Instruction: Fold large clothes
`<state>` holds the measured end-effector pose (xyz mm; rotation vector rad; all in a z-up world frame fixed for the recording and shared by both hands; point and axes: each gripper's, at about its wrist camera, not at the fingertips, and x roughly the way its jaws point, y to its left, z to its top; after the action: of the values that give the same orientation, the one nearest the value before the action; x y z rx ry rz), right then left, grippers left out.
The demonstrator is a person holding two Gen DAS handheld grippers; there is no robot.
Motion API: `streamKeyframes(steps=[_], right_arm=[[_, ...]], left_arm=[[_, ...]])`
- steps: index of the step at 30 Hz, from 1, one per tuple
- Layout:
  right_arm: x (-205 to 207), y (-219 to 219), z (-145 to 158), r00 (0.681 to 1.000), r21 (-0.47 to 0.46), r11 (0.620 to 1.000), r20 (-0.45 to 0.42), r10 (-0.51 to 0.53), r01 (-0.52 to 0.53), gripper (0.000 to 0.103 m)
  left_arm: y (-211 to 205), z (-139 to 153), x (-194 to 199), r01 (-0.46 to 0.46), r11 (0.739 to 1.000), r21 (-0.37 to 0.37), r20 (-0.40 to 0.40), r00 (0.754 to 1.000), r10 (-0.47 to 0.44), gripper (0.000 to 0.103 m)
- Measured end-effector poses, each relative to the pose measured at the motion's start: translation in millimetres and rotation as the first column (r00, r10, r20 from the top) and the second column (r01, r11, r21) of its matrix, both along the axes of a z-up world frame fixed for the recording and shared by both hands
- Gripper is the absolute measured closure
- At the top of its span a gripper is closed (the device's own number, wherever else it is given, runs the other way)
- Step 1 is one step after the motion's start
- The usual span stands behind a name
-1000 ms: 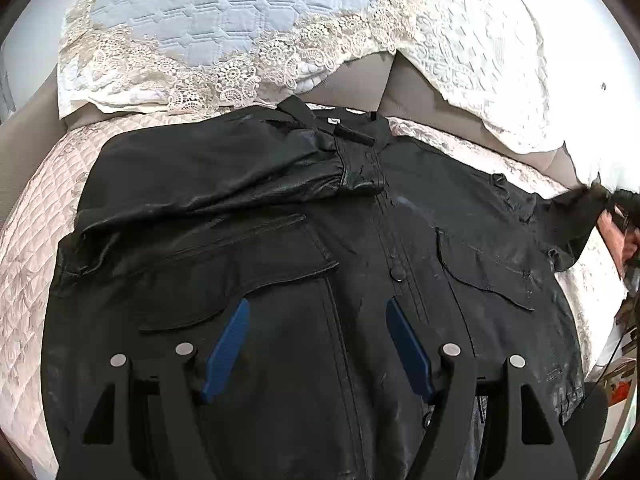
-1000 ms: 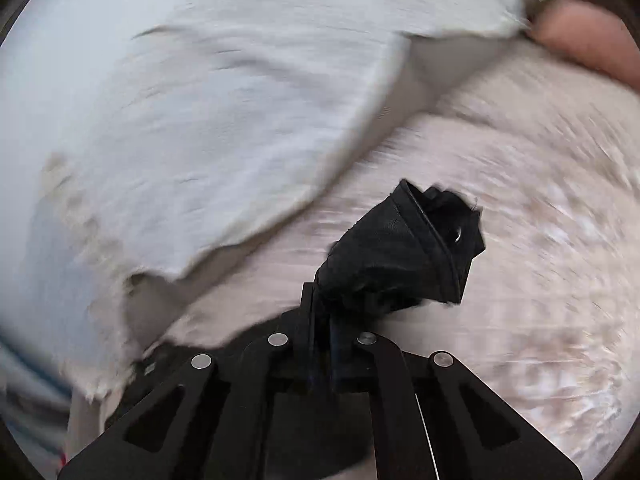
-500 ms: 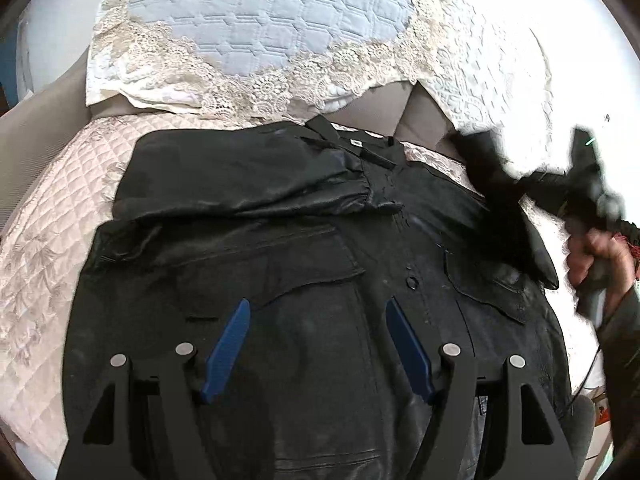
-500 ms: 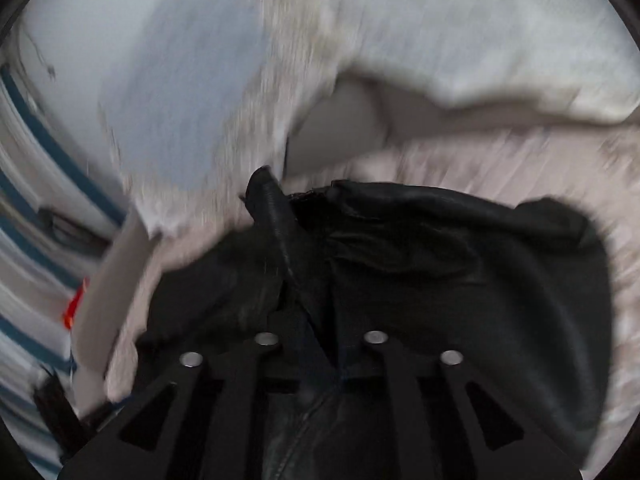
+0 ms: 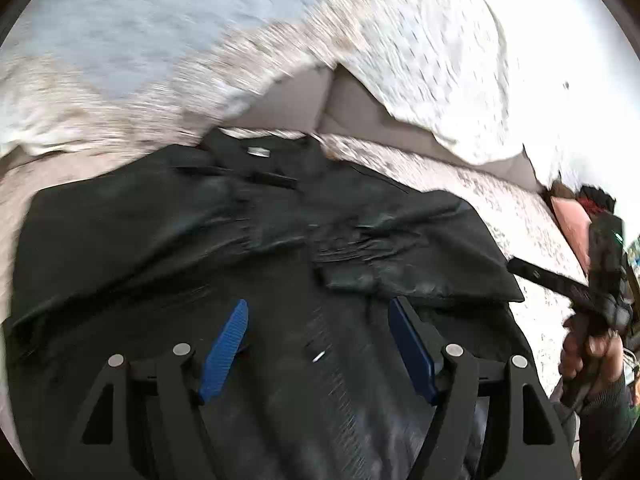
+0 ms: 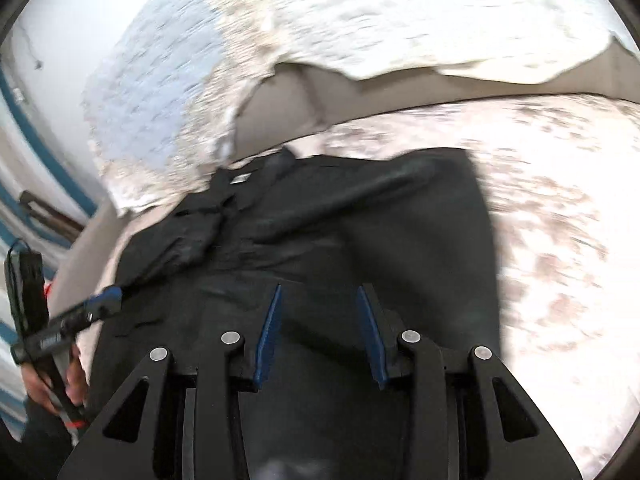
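— What's that under my claws?
— A black jacket, leathery, with a soft sheen.
— And the rest?
— My blue pads are ribbed; the bedspread is quilted cloth, the pillow upper left lace-edged.

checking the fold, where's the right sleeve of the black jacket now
In the left wrist view the right sleeve lies folded across the black jacket chest, just below the collar.

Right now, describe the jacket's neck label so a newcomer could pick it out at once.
Start at the pale quilted bed; the black jacket lies spread over it, sleeves folded across its chest. Go to the collar end nearest the lace-edged pillows. The label is the small pale rectangle inside the collar, the only light patch up there.
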<state>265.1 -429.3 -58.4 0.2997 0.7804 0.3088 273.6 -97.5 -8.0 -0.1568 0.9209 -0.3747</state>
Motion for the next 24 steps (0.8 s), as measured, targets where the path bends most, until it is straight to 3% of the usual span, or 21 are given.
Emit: streamKeyframes(steps=[5,7,9,10,11,13,16,18,21,24], right_arm=[[-13.9,-34.7,-17.1,0.996,0.046,0.995,-0.012,-0.087,0.087,0.063],[-17.2,-41.7,-21.8,0.995,0.059,0.993,-0.021,-0.099,0.1,0.063],[-18.2,-44.3,-25.6,0.994,0.062,0.993,-0.027,-0.103,0.104,0.063],[-17.6,-43.9,-27.0,0.995,0.061,0.993,-0.024,-0.099,0.1,0.063],[-18.4,-45.4,-27.6,0.995,0.061,0.993,-0.023,-0.097,0.099,0.063],[-17.4,-46.9,-29.5,0.995,0.063,0.993,-0.026,-0.097,0.098,0.063],[-14.8,-49.8,-34.3,0.994,0.067,0.992,-0.036,-0.104,0.106,0.064],[-15.3,-49.9,-35.2,0.994,0.069,0.992,-0.031,-0.103,0.105,0.064],[-15.5,-49.4,-37.0,0.994,0.059,0.993,-0.033,-0.101,0.103,0.063],[-14.4,-46.2,-38.6,0.995,0.055,0.994,-0.035,-0.096,0.098,0.064]], left_arm=[[-41.9,-38.8,56.1,0.013,1.0,0.027,-0.115,0.993,-0.01,0.029],[-48.0,-57.9,73.1,-0.02,0.999,0.047,-0.173,0.984,0.028,0.032],[-48.3,-66.7,78.9,-0.06,0.997,0.05,-0.183,0.981,0.068,0.038],[-49.4,-65.7,79.5,-0.072,0.996,0.052,-0.169,0.982,0.08,0.049],[-51.0,-64.5,80.6,-0.07,0.996,0.058,-0.168,0.983,0.079,0.073],[-57.2,-62.0,84.6,-0.058,0.995,0.08,-0.179,0.981,0.071,0.1],[-63.5,-41.7,81.8,-0.029,0.996,0.085,-0.106,0.994,0.038,0.1],[-65.8,-11.4,71.7,-0.007,0.997,0.081,0.004,1.0,0.007,0.1],[-63.4,15.4,63.6,0.002,0.995,0.102,0.108,0.994,-0.013,0.1],[-51.0,7.0,74.6,-0.024,0.991,0.129,0.089,0.996,0.013,0.1]])
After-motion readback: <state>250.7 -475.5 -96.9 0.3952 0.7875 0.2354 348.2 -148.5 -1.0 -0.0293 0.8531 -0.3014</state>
